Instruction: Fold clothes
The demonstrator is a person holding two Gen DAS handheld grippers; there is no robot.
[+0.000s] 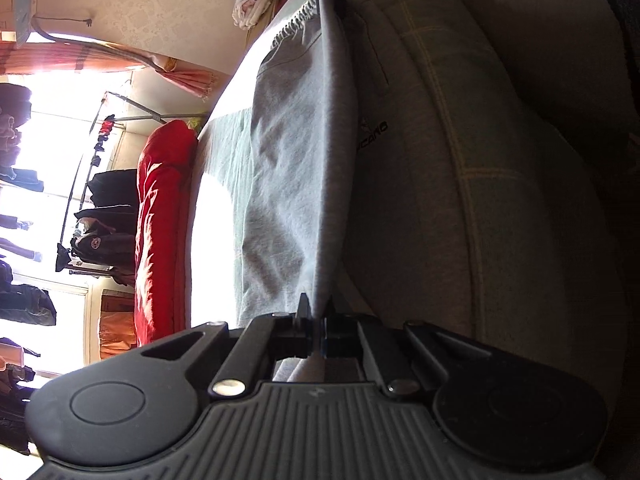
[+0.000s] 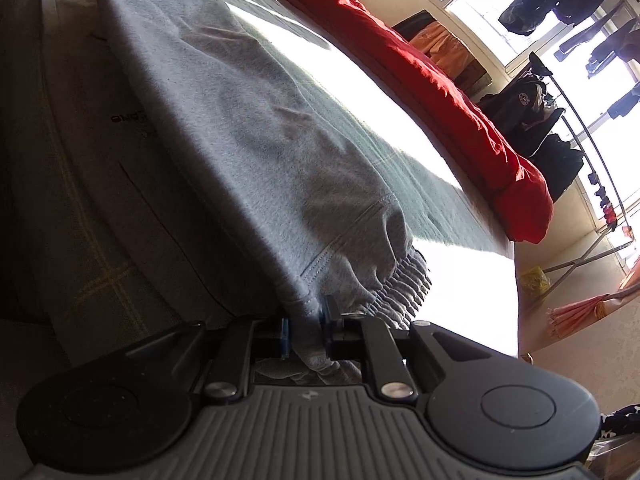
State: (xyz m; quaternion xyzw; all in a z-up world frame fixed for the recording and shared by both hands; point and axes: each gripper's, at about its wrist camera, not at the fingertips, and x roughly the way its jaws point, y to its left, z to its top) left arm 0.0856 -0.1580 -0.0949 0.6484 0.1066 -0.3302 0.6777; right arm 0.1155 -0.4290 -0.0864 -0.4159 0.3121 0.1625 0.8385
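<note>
Place: we see a home bedroom.
Bed [image 2: 400, 92]: red duvet [image 2: 440, 92], upper right.
Window side: our view shows clothes [image 1: 108, 192] on a drying rack [image 1: 80, 168], left.

- Left wrist view looks along its claw [image 1: 316, 320], rolled sideways, close over the grey sweatpants [image 1: 288, 160] on the bed [image 1: 460, 200].
- Right wrist view faces the opposite way, equally close.
- Both share the sweatpants, the red duvet [image 2: 440, 80] and the hanging clothes [image 2: 540, 0].

A bed covered in a grey-green sheet with pale yellow check lines [image 2: 100, 264] carries grey sweatpants [image 2: 248, 140] spread along it, part of them lying flat on the sheet, and a red quilt [image 2: 440, 92] bunched along its far edge.
</note>
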